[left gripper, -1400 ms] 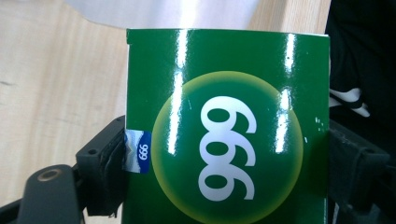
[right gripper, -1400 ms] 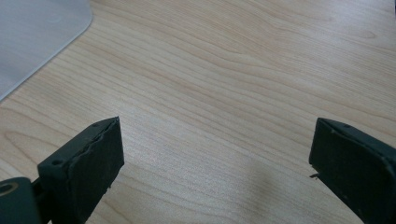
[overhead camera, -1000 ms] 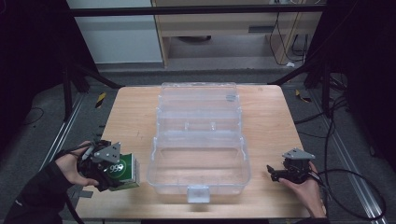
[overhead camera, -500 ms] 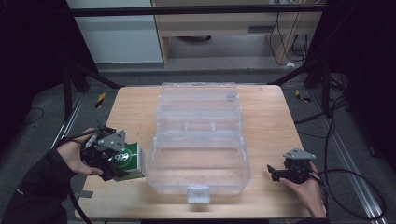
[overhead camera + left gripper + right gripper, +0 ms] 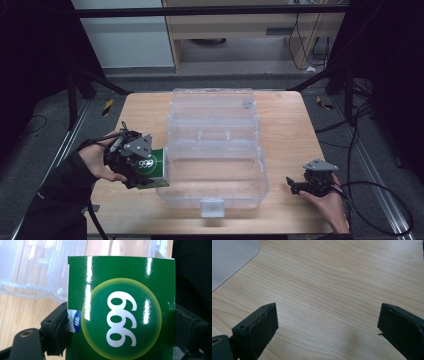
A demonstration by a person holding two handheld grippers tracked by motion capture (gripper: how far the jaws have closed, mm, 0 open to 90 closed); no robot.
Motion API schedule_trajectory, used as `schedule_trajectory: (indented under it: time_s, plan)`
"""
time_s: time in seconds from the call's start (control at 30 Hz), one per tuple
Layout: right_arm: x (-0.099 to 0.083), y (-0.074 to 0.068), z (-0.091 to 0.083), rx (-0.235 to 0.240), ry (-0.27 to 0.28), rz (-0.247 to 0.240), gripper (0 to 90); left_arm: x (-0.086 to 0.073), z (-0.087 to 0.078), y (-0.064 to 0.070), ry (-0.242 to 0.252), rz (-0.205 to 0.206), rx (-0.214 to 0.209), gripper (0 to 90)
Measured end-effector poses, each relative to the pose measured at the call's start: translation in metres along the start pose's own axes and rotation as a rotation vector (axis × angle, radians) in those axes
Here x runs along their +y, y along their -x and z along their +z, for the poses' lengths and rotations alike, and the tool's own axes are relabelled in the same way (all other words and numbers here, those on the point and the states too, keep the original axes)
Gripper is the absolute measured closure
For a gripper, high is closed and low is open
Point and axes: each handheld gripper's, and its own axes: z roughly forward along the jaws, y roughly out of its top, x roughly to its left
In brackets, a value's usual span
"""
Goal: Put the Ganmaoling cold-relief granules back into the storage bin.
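Two tongs on worktop (image 5: 290, 125). Left tongs (image 5: 142, 167) pinching green box (image 5: 152, 164), touching left wall of clear case (image 5: 215, 150). Right tongs (image 5: 292, 185) spread, right of case, apart.

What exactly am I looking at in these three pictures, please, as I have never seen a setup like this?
No robot here: a person sits at a wooden table and holds a hand tool with a two-jaw claw in each hand. The wide picture comes from a camera fixed above the table. The other two come from small cameras riding on each claw, looking along its black jaws.

On the table stands a clear plastic box with its lid open and nothing visible inside.

The left claw is shut on a green carton printed with three white digits, held at the box's left wall. The right claw is open and holds nothing; it sits low over bare wood to the right of the box.
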Motion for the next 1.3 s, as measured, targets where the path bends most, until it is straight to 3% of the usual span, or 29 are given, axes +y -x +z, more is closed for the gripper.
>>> schedule_trajectory:
  time_s: [0.5,0.7,1.3]
  plan:
    - [0.0,0.0,0.001,0.003,-0.002,-0.006,3.4,0.035,0.026,-0.007,-0.01,0.045,-0.026,15.0]
    - [0.0,0.0,0.001,0.001,-0.002,-0.008,3.4,0.041,0.034,-0.008,-0.009,0.055,-0.032,15.0]
    - [-0.001,-0.002,0.002,0.01,-0.01,-0.015,3.3,0.035,0.065,-0.008,-0.034,0.049,-0.07,14.9]
